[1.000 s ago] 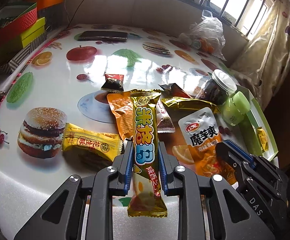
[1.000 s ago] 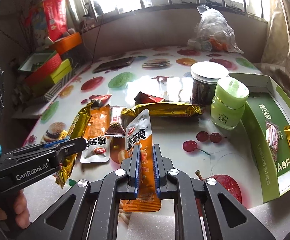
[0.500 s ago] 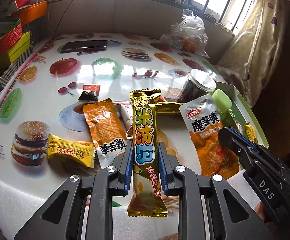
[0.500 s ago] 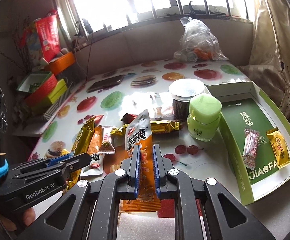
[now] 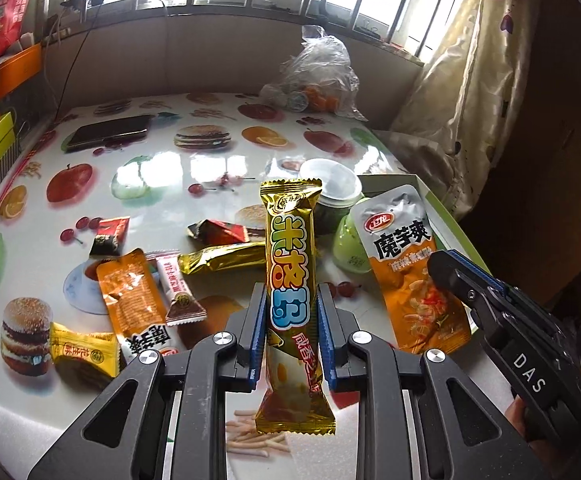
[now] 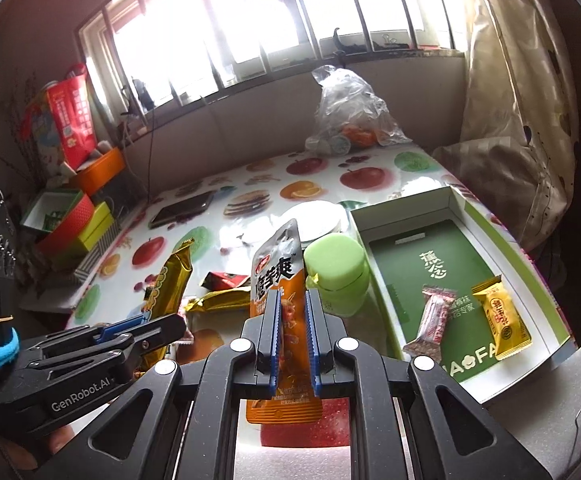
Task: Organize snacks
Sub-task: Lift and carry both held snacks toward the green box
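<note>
Both packets are up off the desk (image 5: 162, 184) and in carry, so the step in hand looks like the transfer to the green tray (image 6: 394, 256). The left gripper (image 5: 292, 332) has its jaws clamped on the gold rice-bar packet (image 5: 290, 264), which stands upright between them. The right gripper (image 6: 292, 336) has its jaws closed tight on the orange konjac pouch (image 6: 280, 276), also upright.

The tray lies at the right side of the desk and already holds a pink-and-white candy (image 6: 430, 320) and a yellow candy (image 6: 500, 316), side by side near its front. The next move probably calls for swinging each packet over the tray wall and releasing it on the bare green floor behind those two.

A green lidded jar (image 6: 336, 268) and a white-lidded jar (image 6: 314, 220) stand just left of the tray, in the path. Loose on the desk remain another orange pouch (image 5: 130, 296), a gold bar (image 5: 222, 260) and a yellow candy packet (image 5: 82, 350).
</note>
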A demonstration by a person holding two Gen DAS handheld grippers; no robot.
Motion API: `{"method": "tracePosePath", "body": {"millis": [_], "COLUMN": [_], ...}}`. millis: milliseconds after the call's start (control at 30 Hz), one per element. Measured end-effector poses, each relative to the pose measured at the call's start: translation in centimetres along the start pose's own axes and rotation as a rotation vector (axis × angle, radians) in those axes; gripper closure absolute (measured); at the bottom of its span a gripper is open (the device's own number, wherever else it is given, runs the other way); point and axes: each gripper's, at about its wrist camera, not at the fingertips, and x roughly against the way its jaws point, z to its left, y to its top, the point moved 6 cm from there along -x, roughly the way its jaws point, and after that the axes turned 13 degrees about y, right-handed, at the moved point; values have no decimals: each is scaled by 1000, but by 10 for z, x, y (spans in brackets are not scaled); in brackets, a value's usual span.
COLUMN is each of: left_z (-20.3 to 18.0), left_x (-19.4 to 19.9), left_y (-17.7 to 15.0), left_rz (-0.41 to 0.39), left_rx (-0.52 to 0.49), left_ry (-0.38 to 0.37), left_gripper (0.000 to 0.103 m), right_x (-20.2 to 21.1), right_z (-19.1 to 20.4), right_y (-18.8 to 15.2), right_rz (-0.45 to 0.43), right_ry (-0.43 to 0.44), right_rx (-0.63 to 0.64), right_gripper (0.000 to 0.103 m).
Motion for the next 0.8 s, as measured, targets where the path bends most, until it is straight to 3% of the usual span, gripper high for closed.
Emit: {"method": "tracePosePath", "body": {"millis": [800], "left_z": [-101], "left_x": [-21], "left_y": [43], "left_rz": [25], "left_rx": [-91], "left_ry": [-170], "left_gripper": [79], "right_x": [46], "right_z": [-87], "right_y": [29], "right_rz": [-93], "right_ry": [-138], "right_rx": [-100], "right_gripper": [92]}}
